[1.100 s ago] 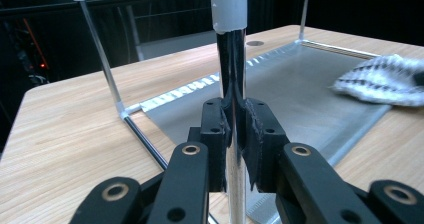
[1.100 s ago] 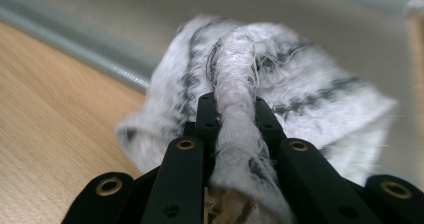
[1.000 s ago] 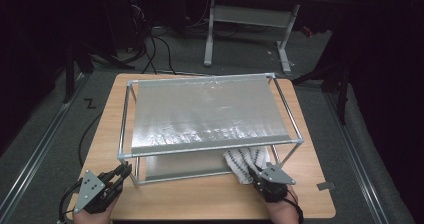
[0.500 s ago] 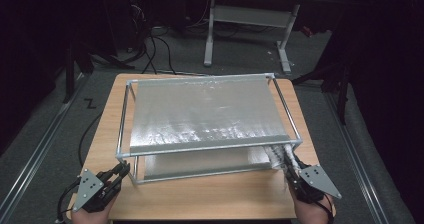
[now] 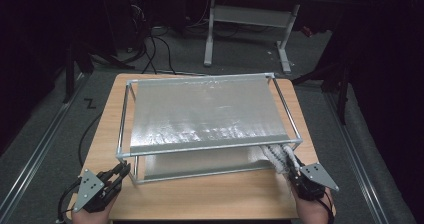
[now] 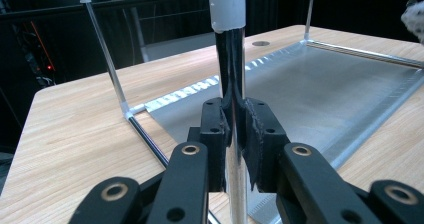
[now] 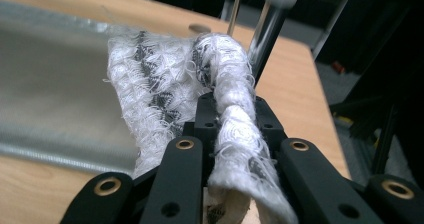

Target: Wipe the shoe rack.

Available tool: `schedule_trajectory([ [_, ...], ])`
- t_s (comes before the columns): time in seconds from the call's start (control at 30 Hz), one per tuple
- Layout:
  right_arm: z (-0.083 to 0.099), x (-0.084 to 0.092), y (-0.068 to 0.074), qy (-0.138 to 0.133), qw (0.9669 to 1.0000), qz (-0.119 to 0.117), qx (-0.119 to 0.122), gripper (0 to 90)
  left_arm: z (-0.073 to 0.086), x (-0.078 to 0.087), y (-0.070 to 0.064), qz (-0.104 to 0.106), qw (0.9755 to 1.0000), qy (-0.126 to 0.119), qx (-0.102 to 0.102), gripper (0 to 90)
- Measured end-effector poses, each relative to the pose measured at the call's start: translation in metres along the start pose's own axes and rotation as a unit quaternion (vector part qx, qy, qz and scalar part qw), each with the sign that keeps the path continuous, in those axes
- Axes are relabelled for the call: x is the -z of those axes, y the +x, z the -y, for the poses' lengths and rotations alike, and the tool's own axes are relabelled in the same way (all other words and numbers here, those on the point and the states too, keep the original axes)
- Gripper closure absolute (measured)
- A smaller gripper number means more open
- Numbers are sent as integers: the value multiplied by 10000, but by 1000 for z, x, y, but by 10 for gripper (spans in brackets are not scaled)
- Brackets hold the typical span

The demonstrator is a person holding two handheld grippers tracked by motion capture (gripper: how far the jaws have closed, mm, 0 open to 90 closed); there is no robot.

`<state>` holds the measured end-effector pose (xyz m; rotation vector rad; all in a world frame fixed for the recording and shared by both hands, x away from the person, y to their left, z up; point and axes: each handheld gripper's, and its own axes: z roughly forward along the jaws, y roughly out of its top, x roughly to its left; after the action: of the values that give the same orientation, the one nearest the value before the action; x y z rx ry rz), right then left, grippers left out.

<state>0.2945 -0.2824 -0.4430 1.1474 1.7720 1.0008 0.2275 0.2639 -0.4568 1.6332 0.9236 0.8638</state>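
- Cloth is on the move: the fluffy white knitted cloth with dark flecks [image 5: 278,155] now trails out from the near right corner of the two-tier rack of thin silver rods and shiny grey sheet metal [image 5: 210,115]. A second ago it lay further in along the lower tier, closer to the middle of the front edge.
- The right hand-held gripper [image 5: 294,168] has carried it there, sliding rightward along the front of the light wooden surface [image 5: 200,196] and lifting a touch. In the right gripper view its jaws are clamped tight on a rolled fold of the cloth [image 7: 227,104], with the rest fanning out to the left over the lower sheet.
- Over on the other side, the left hand-held gripper [image 5: 120,171] hasn't budged. Its jaws are closed on the rack's upright silver corner post [image 6: 235,149] at the near left, pinning the frame in place.
- What it means, as I read it: the left grip is there to stop the light rack from skidding while the right one drags the cloth clear of the lower tier.
- Most of the cloth looks to be out past the corner already, though part of it still rests on the sheet under the top tier.
- One thing to watch: the cloth's loose loops run close beside the right front post [image 7: 267,31], and a snag there could tug the whole rack.
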Motion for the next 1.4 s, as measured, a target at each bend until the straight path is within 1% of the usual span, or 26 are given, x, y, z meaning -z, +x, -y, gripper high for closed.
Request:
schedule_trajectory([
  [0.03,5,-5,0,138,9999,-63,-19,786,0,0,0,4,10000,-6,4,795],
  [0.17,10,-10,1,266,9996,-120,-55,785,0,0,0,8,10000,-19,10,795],
  [0.2,13,-12,1,341,9993,-151,-64,785,0,0,0,9,10000,-19,12,795],
  [0.23,18,-17,2,497,9985,-207,-60,785,0,0,0,11,10000,-19,19,795],
  [0.27,18,-17,2,497,9985,-207,-60,785,0,0,0,11,10000,-19,21,795],
  [0.33,24,-23,2,660,9974,-285,-87,784,1,0,0,11,10000,-19,21,795],
  [0.4,26,-25,1,747,9965,-328,-171,784,0,0,0,9,10000,-20,23,795],
  [0.5,26,-25,0,736,9966,-334,-174,783,1,0,0,14,10000,-28,31,795],
  [0.63,21,-21,0,579,9977,-281,-190,783,1,-1,0,16,10000,-30,27,795],
  [0.67,17,-16,0,456,9985,-233,-191,783,1,-1,0,16,10000,-31,26,795],
  [0.8,8,-7,-1,201,9995,-129,-194,783,1,-1,0,15,10000,-27,19,795],
  [0.87,6,-5,-2,147,9997,-107,-189,783,1,-1,0,16,10000,-27,18,795],
  [0.9,2,0,-2,4,9998,-57,-194,783,1,-1,0,18,10000,-26,13,795],
  [1.13,-12,14,-4,-395,9990,92,-195,783,1,-1,0,26,10000,-20,21,795],
  [1.17,-12,14,-4,-395,9990,92,-195,783,1,-1,0,26,10000,-20,21,795],
  [1.27,-18,21,-5,-582,9980,135,-184,782,1,-1,0,23,10000,-21,20,795],
  [1.3,-22,26,-6,-706,9972,166,-193,781,1,-1,0,21,10000,-21,19,795],
  [1.4,-24,28,-6,-758,9968,188,-187,781,1,-1,0,20,10000,-21,18,795],
])
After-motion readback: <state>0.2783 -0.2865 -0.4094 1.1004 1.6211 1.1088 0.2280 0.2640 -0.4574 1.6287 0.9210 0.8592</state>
